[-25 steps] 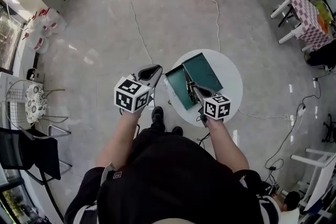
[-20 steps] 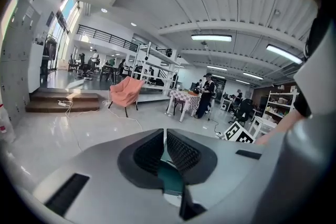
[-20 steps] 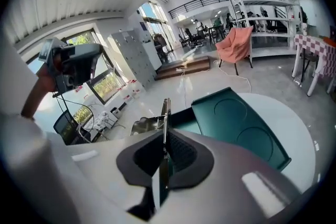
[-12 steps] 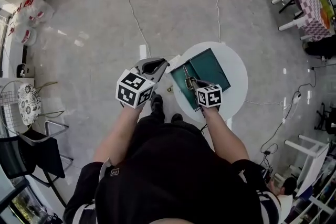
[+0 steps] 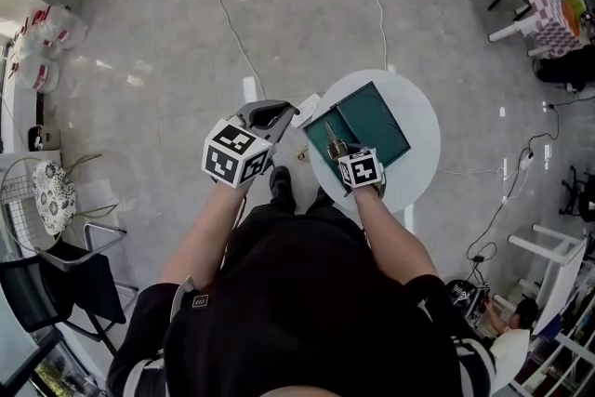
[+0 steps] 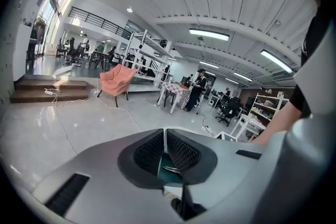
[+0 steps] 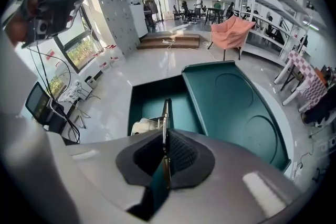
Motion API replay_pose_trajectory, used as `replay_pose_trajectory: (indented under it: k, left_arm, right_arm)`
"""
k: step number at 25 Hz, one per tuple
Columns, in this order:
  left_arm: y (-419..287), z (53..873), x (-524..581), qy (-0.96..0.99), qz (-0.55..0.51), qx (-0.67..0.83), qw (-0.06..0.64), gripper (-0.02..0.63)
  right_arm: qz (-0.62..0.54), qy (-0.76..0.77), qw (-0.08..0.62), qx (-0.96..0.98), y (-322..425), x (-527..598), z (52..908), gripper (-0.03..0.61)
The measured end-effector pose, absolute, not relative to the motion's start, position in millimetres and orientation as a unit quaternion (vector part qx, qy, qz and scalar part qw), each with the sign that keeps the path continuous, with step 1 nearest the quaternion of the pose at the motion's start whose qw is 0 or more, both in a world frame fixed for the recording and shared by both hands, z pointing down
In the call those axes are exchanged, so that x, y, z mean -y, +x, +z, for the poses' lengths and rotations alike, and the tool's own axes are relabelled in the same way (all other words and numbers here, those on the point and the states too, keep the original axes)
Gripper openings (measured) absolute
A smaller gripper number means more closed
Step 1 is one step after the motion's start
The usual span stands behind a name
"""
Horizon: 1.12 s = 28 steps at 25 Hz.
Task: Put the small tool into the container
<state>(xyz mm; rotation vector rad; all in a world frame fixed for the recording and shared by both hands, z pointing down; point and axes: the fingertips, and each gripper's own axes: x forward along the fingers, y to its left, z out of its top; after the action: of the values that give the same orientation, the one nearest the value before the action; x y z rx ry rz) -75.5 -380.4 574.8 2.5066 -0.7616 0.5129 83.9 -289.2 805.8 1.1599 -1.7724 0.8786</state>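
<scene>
At left, our left gripper point(image 5: 284, 113) hangs over the floor beside the round table point(image 5: 418, 121), its jaws pressed together on nothing. Our right gripper point(image 5: 337, 149) pinches the small tool point(image 7: 166, 112), whose tip is over the open green container point(image 7: 231, 97). A pale lump point(image 7: 140, 126) inside is hard to make out, half hidden by the jaws.

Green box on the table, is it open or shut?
Open. The green box shows its hollow inside, and its lid lies flat beside it. The right gripper holds the thin tool over it.
</scene>
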Motion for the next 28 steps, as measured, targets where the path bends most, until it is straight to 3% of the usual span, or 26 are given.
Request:
replay_pose_trajectory:
  k: [7, 15, 28]
  left_arm:
    - [-71.6, 574.4, 374.3, 0.909, 0.195, 0.283, 0.235, 0.025]
    - [-53.6, 570.8, 372.2, 0.905, 0.19, 0.296, 0.238, 0.025]
    - [-15.3, 558.5, 358.9, 0.907, 0.192, 0.296, 0.23, 0.025]
  right_arm:
    - [0.324, 0.453, 0.421, 0.716, 80.7, 292.1, 809.2, 0.021]
    - [0.33, 0.407, 0.409, 0.747, 64.1, 280.4, 803.9, 0.067]
    - [0.331, 0.369, 0.385, 0.779, 65.6, 273.2, 796.9, 0.067]
